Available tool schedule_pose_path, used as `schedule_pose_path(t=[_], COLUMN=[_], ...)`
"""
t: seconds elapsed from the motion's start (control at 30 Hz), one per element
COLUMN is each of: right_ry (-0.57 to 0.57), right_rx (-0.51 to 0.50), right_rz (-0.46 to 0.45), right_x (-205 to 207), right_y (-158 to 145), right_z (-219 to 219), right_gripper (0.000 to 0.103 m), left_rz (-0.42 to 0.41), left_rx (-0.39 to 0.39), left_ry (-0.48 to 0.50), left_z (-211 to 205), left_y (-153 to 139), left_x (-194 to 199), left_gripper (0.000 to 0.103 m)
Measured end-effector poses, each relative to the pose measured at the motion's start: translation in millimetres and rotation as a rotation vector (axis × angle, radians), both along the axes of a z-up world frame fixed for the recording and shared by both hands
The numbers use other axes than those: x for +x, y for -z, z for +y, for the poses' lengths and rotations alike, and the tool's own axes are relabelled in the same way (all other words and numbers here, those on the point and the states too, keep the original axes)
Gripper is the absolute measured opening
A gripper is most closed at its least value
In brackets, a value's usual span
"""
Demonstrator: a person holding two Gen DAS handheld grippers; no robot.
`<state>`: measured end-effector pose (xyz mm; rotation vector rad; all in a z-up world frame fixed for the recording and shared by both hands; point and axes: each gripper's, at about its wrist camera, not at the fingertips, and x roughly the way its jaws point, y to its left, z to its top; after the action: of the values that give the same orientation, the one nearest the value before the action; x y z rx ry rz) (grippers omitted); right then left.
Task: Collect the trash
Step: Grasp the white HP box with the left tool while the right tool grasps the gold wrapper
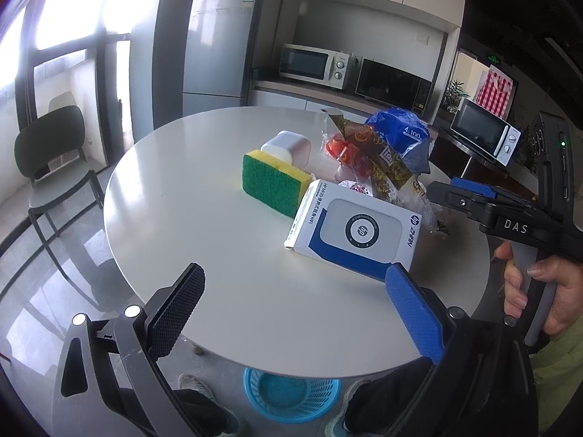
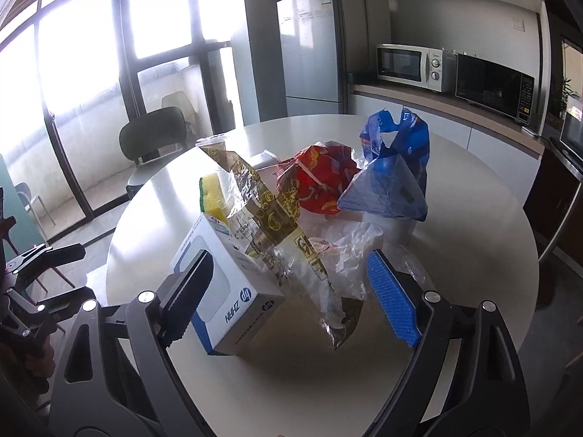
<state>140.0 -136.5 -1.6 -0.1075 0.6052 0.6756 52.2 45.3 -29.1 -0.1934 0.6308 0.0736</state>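
crinkled plastic wrappers (image 2: 291, 240) are still lying mid-table beside the white box (image 1: 351, 227), so nothing seems binned; the blue basket (image 1: 291, 395) is waiting below the near edge, apparently empty, while both the left gripper (image 1: 295, 313) and right gripper (image 2: 288, 291) are gaping, holding nothing

Box (image 1: 355, 227) on table (image 1: 204, 189), sponge (image 1: 271, 182) behind it, wrappers (image 1: 379, 160) right, basket (image 1: 291, 395) beneath.

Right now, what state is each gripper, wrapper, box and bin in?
left gripper: open, empty, above the table's near edge.
right gripper: open, jaws either side of the clear gold-printed wrapper, not pressing it.
white box: closed, lying flat.
sponge: green side up, leaning on the box.
blue bag: crumpled, on the table.
blue basket: on the floor, looks empty.
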Motion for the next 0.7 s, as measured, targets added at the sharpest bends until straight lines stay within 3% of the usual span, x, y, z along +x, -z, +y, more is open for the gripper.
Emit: schedule_pose_path(t=[0.33,0.53,0.7], right_ry=[-0.072,-0.109,-0.147], right_rx=[-0.03,-0.02,-0.025], right_rz=[0.044,0.072,0.067], right_x=[32.3,39.7,40.3], right_y=[8.8,14.6,17.5], right_z=[18.8,24.3,27.7], right_gripper=[0.062,0.045,0.023], left_rz=[0.03,0.076,0.15], left_rx=[-0.096,-0.233,-0.333], left_ry=[-0.031,-0.056,-0.133], left_z=[10.2,12.5,13.6], left_y=[3.1,4.7,13.2], left_x=[21.2,37.3,55.2], left_gripper=[0.097,0.097,0.097])
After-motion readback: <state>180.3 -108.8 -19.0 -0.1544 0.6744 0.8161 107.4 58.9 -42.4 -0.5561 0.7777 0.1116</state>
